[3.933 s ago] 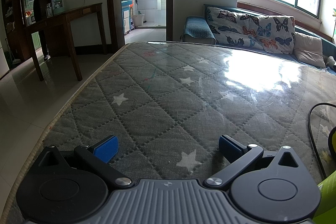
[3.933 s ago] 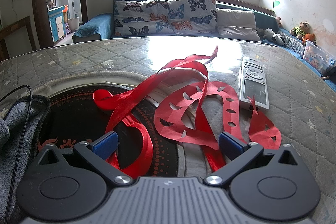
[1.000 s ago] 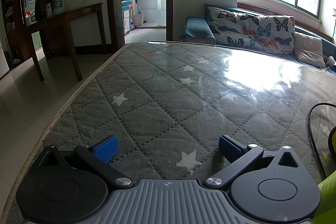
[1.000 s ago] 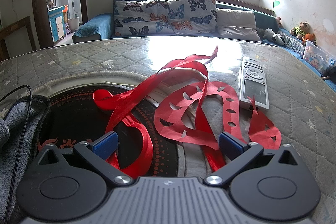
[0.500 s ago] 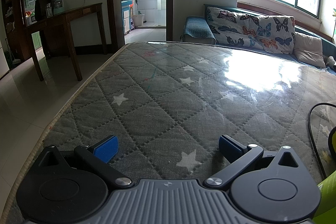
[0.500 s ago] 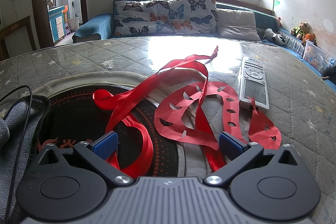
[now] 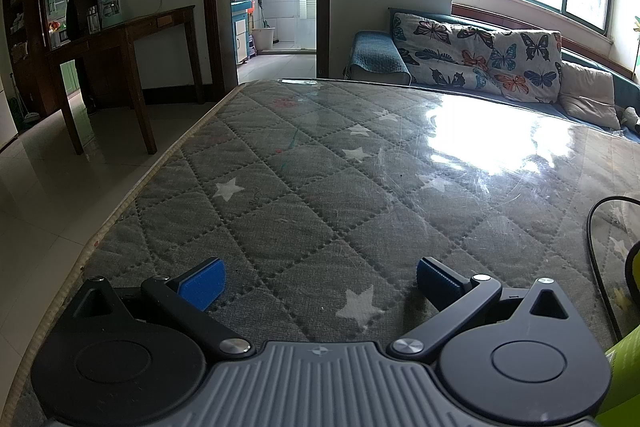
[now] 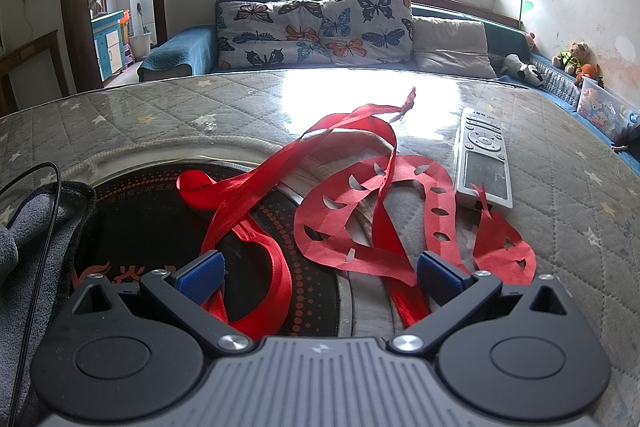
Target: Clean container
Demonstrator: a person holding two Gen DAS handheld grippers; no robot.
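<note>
My right gripper [image 8: 320, 273] is open and empty, low over a round black induction cooktop [image 8: 152, 211] set into the table. A red satin ribbon [image 8: 256, 195] and a red paper cut-out [image 8: 400, 211] lie across the cooktop and the table in front of it. A grey cloth [image 8: 36, 239] lies at the left. My left gripper [image 7: 320, 279] is open and empty over bare quilted table cover. A yellow-green object [image 7: 628, 355] shows at the left wrist view's right edge; I cannot tell what it is.
A grey remote control [image 8: 484, 159] lies to the right of the paper cut-out. A black cable [image 7: 596, 251] loops at the right, also seen over the cloth [image 8: 48, 227]. The table's left edge [image 7: 132, 195] drops to the tiled floor. A sofa [image 8: 320, 27] stands behind the table.
</note>
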